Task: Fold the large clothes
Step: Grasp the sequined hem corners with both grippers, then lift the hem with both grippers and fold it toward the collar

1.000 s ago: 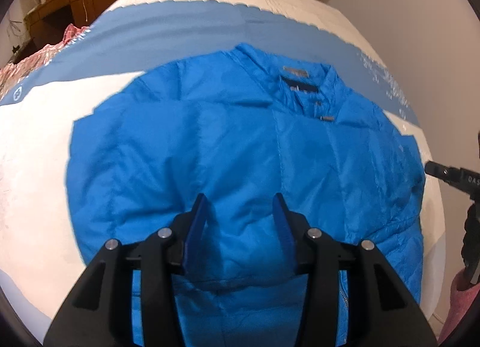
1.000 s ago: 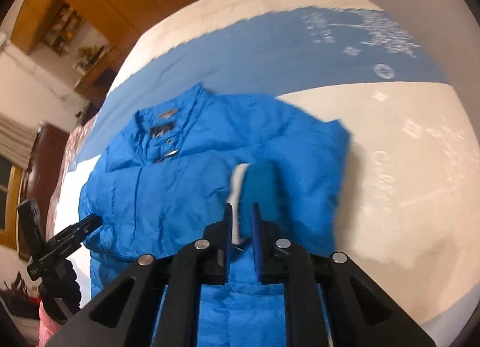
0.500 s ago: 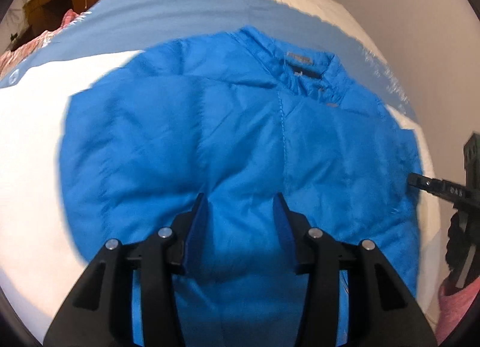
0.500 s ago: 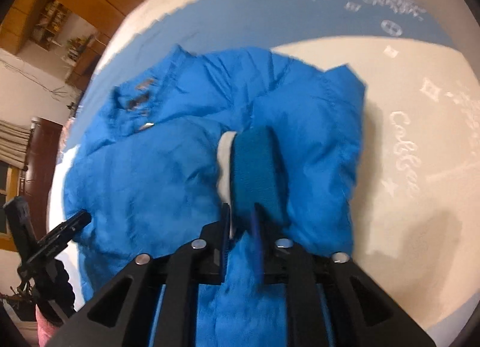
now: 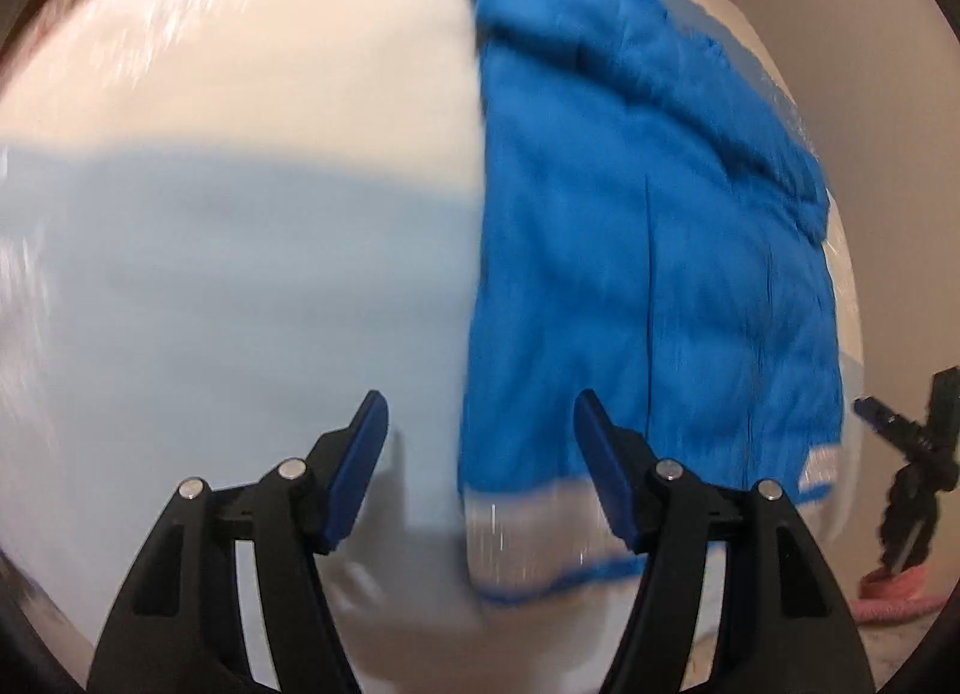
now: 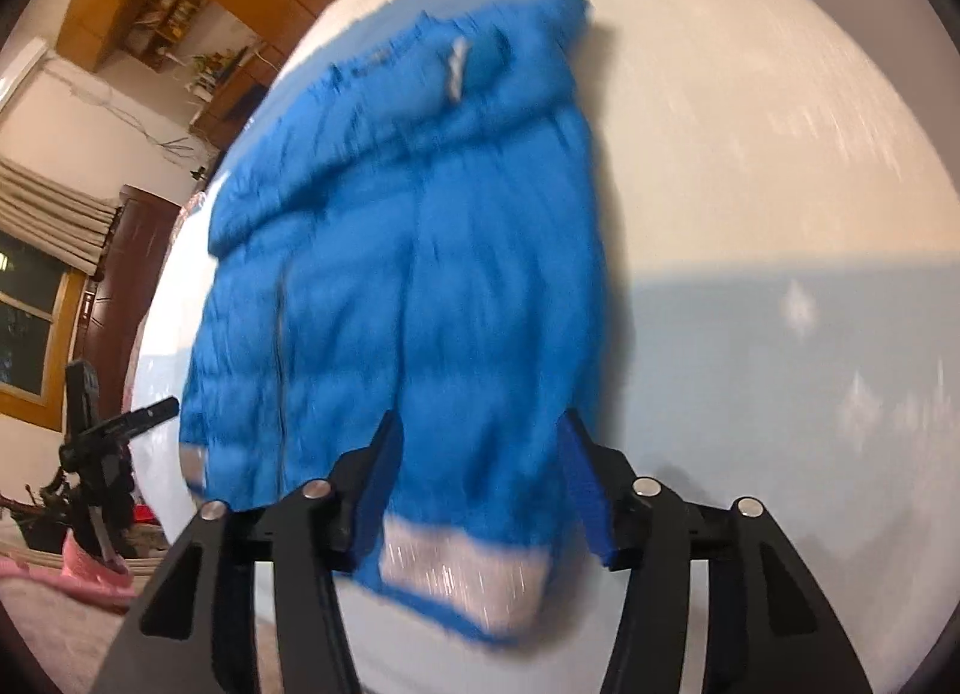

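Now, in the left wrist view, the left tool (image 5: 477, 448) hangs with its jaws opening, nothing clamped, over the bed (image 5: 240, 274) at the jacket (image 5: 630, 274) hem edge. From the right wrist, the right tool (image 6: 477, 466) is opening too, empty, above the narrowed jacket's (image 6: 420, 286) hem, probably ready for the next fold.

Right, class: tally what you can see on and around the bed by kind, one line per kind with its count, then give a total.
Blue padded jacket: 1
Grippers, left gripper and right gripper, both opening with nothing pinched: 2
Bed cover, cream and pale blue: 1
Black tripod stand beside the bed: 1
Total: 5
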A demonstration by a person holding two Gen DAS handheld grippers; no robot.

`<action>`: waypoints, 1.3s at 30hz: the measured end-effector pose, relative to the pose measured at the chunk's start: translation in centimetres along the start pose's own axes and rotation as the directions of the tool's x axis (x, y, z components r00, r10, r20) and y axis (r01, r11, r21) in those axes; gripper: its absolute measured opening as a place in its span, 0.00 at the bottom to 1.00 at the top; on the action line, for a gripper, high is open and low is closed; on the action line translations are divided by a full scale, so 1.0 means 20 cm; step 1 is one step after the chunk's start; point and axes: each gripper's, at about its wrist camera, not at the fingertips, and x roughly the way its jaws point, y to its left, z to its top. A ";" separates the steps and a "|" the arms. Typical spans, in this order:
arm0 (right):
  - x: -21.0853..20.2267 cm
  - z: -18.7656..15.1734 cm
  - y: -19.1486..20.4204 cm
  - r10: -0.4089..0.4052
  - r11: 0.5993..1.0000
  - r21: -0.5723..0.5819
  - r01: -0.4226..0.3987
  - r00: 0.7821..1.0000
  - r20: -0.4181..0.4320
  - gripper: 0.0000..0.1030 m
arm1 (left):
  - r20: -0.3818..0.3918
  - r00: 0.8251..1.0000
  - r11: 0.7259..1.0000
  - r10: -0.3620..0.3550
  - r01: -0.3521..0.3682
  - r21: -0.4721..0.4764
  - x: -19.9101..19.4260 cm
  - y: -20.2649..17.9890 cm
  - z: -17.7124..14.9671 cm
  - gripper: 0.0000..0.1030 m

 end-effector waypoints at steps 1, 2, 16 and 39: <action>0.01 -0.05 -0.02 0.007 1.000 0.017 -0.007 1.000 -0.013 0.57 | -0.011 1.000 1.000 -0.026 0.026 -0.017 0.02 0.02 -0.05 0.62; 0.00 -0.10 -0.06 0.010 0.999 0.032 -0.009 1.000 -0.024 0.58 | -0.017 0.999 0.999 -0.044 0.043 -0.031 0.04 0.02 -0.09 0.62; 0.18 -0.31 -0.07 0.109 0.992 0.066 -0.104 0.991 -0.078 0.46 | -0.011 0.989 0.986 -0.149 0.148 -0.078 0.14 -0.02 -0.18 0.53; 0.22 -0.47 -0.08 0.169 0.982 0.104 -0.156 0.977 -0.130 0.11 | -0.002 0.977 0.971 -0.212 0.211 -0.109 0.15 0.06 -0.42 0.14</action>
